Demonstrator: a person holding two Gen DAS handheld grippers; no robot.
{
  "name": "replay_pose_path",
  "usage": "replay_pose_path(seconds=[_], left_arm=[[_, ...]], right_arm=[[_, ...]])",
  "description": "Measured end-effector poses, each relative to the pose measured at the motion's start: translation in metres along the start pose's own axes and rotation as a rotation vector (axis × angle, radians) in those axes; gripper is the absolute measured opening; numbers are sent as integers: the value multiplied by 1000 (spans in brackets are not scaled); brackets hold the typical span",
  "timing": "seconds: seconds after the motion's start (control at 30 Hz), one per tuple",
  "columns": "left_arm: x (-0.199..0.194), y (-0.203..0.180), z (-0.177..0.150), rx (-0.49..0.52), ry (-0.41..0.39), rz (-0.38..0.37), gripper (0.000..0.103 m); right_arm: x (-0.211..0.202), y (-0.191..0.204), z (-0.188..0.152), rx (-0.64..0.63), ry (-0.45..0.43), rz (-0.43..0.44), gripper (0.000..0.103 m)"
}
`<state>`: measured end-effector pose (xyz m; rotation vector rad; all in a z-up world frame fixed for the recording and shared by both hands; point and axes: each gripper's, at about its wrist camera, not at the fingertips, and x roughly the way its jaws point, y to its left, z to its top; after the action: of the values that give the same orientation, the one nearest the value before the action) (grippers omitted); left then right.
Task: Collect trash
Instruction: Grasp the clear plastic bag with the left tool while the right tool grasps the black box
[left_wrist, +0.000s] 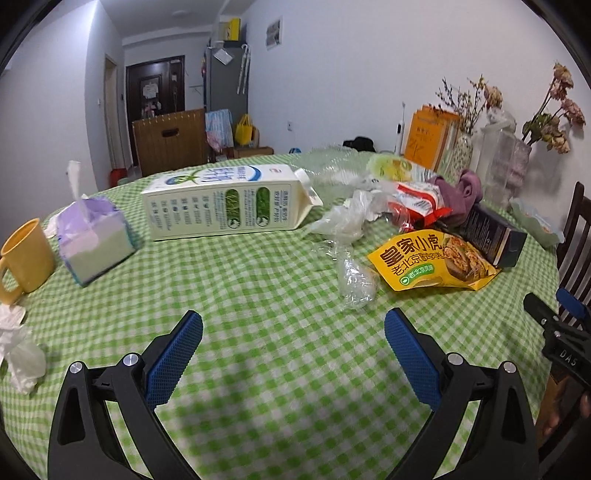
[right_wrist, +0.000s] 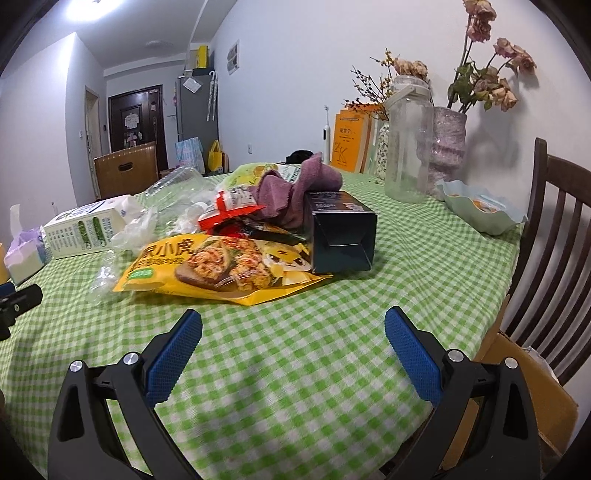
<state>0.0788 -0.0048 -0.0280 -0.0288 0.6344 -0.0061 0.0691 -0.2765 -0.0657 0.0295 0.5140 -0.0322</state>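
Observation:
Trash lies across the green checked tablecloth (left_wrist: 258, 295). A white milk carton (left_wrist: 225, 203) lies on its side, with crumpled clear plastic (left_wrist: 351, 254) to its right. A yellow snack bag (left_wrist: 432, 262) (right_wrist: 218, 269) lies flat beside a dark box (right_wrist: 340, 232) and red wrappers (right_wrist: 229, 210). My left gripper (left_wrist: 293, 328) hovers open above bare cloth, short of the plastic. My right gripper (right_wrist: 293, 328) is open too, just in front of the yellow bag. Nothing sits between either pair of fingers.
A yellow mug (left_wrist: 26, 254), a tissue pack (left_wrist: 92, 236) and crumpled tissue (left_wrist: 18, 354) sit at the left. A purple cloth (right_wrist: 295, 188), clear jar (right_wrist: 408, 144), vases with dried flowers (right_wrist: 447, 144) and a pale bowl (right_wrist: 480, 210) stand at the back right. A wooden chair (right_wrist: 554, 229) borders the table.

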Motion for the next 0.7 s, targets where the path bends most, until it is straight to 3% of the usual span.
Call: replay_pose_path(seconds=[0.13,0.27,0.47,0.57,0.63,0.7], left_arm=[[21,-6,10,0,54,-27,95],[47,-11,22,-32,135,-69,86],[78,-19,30,-46,239,-105,64],[87,-28,31,-20,263,-125,51],[92,-31,31,-13,278,-135,32],[93,-30,32,-20,280,-140,29]], right_arm=[[10,-10,10,0,10,-18,95],[23,-22,21,6,32,-26,95],[45,-37,41,8,57,-32,95],[52,-40,48,-19,9,-46,95],[64,-40,52,-45,58,-45,95],[75,-45,57,-26,98,-31,95]])
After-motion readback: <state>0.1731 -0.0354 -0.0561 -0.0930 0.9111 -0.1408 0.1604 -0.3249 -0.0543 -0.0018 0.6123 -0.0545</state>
